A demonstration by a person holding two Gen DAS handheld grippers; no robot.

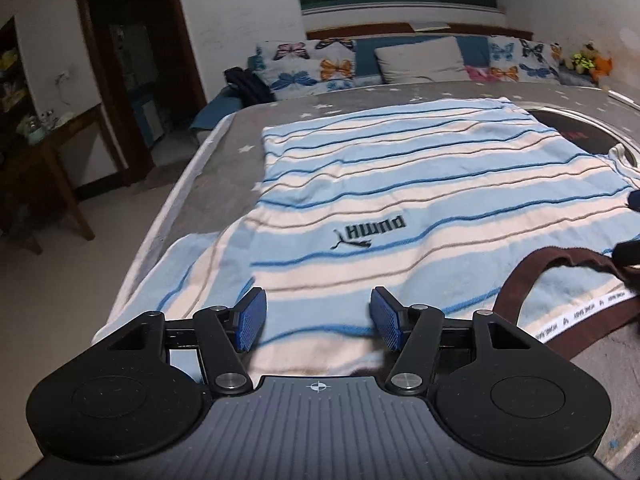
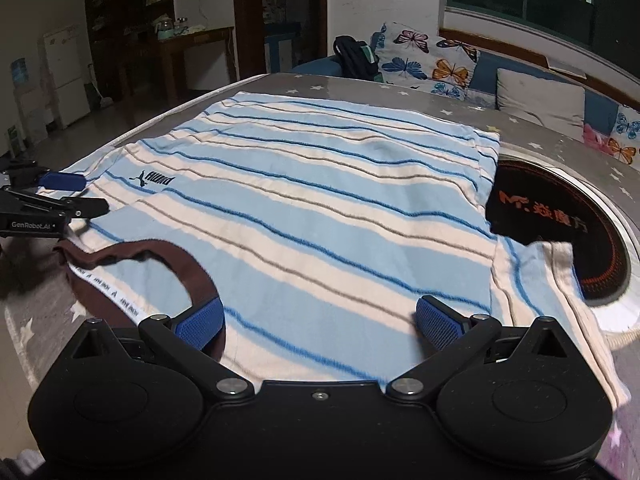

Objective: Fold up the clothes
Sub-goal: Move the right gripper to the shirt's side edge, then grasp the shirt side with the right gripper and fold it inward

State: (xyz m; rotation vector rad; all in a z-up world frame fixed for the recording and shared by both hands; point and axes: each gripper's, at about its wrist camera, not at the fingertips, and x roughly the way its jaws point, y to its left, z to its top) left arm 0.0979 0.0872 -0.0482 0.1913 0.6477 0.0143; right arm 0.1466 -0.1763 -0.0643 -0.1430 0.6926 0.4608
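A blue-and-cream striped T-shirt (image 1: pixel 400 184) (image 2: pixel 320 208) with a dark brown collar (image 1: pixel 552 264) (image 2: pixel 160 256) lies spread flat on a grey star-print surface. My left gripper (image 1: pixel 318 316) hovers open over the shirt's near shoulder, nothing between its blue pads. My right gripper (image 2: pixel 318 318) is open above the other shoulder, its left pad by the collar. In the right wrist view the left gripper (image 2: pixel 60 200) shows at the far left edge of the shirt. One sleeve (image 2: pixel 560 280) drapes over a black round disc (image 2: pixel 560 220).
The grey star-print surface (image 1: pixel 224 148) drops off at its left edge to the floor. Butterfly-print cushions (image 1: pixel 312 66) and a grey pillow (image 1: pixel 424 60) line the back. A wooden table (image 1: pixel 52 152) and a dark doorway stand at left.
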